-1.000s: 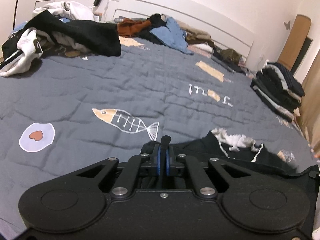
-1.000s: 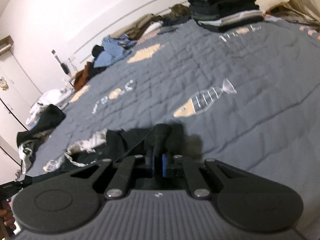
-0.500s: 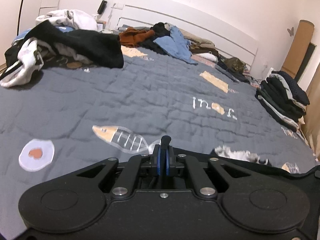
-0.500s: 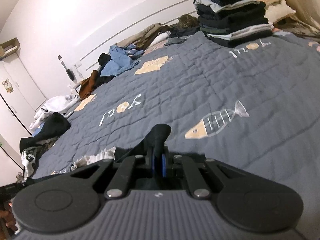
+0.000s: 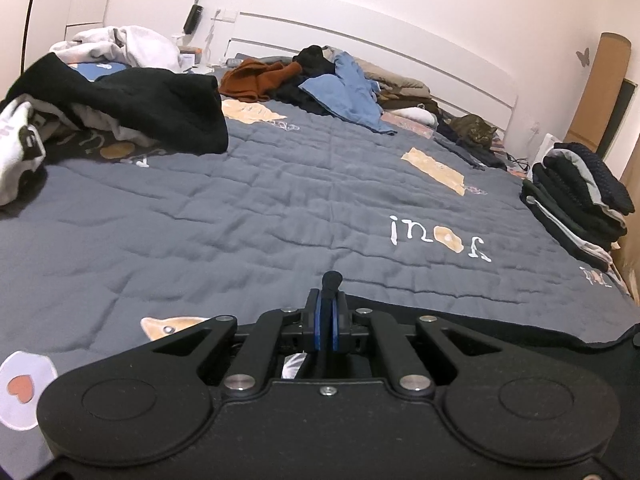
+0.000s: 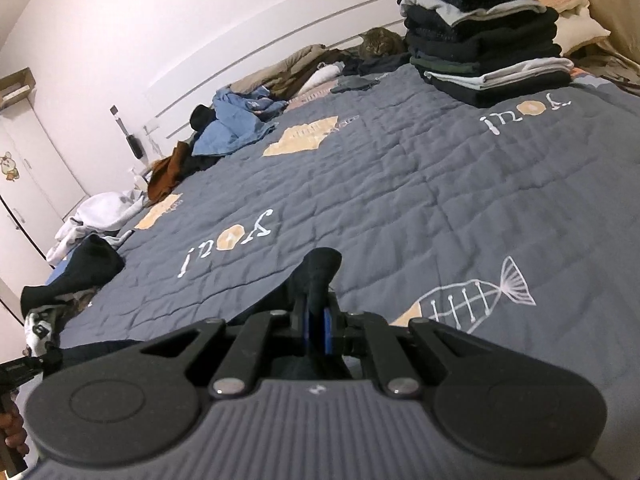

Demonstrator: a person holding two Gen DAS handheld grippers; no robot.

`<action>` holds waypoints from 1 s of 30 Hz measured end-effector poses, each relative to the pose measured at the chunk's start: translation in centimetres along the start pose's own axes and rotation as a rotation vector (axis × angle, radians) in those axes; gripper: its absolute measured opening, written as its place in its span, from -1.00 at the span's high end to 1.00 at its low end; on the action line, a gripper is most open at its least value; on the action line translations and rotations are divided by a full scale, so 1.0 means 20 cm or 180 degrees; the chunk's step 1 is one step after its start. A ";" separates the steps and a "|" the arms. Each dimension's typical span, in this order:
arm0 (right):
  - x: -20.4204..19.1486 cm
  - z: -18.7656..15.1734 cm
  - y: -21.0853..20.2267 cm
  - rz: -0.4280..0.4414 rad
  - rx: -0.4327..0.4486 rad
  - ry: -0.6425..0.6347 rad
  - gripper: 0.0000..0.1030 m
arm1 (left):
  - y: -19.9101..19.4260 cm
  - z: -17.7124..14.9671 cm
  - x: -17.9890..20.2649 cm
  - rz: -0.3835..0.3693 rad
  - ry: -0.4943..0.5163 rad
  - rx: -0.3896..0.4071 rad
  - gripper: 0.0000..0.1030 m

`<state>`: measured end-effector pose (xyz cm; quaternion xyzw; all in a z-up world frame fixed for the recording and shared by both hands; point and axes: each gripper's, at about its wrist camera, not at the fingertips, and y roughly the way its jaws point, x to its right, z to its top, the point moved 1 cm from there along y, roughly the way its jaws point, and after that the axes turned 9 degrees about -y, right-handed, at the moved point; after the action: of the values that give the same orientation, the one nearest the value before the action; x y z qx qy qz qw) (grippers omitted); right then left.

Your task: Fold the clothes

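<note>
Both grippers clamped tight: left gripper (image 5: 327, 312) & right gripper (image 6: 316, 320) each pinch the black garment (image 6: 316, 276) edge. Soft, light, floppy; I'd grab corners, keep it taut.

White walls (image 5: 420, 4), white headboard (image 5: 360, 48)

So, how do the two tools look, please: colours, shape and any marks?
The left tool has a smooth matte black body with two round discs, angled link arms, silver screws and blue pads. The right tool has the same shape and blue pads, but its body is grey and ribbed, with a small white mark.
</note>
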<state>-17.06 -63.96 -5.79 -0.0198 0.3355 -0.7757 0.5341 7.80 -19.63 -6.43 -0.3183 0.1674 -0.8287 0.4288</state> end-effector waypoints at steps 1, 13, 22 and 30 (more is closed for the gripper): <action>0.00 0.01 0.02 -0.0004 -0.0012 -0.0001 0.88 | 0.02 0.00 0.00 0.0004 -0.0004 -0.0006 0.90; 0.08 -0.05 0.25 -0.0129 -0.0304 0.0006 0.79 | 0.19 -0.05 -0.03 0.0213 0.0015 -0.0246 0.88; 0.19 -0.04 0.06 -0.0197 -0.0102 0.0208 0.70 | -0.03 0.01 -0.10 0.0339 -0.0093 0.0064 0.35; -0.13 -0.07 0.06 0.0552 -0.0384 -0.0231 0.63 | -0.22 -0.09 0.11 -0.0139 -0.0113 -0.0026 0.35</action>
<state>-15.62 -61.26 -6.71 -0.0508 0.3624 -0.7038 0.6088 2.92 -18.84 -4.51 -0.3383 0.1562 -0.8314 0.4122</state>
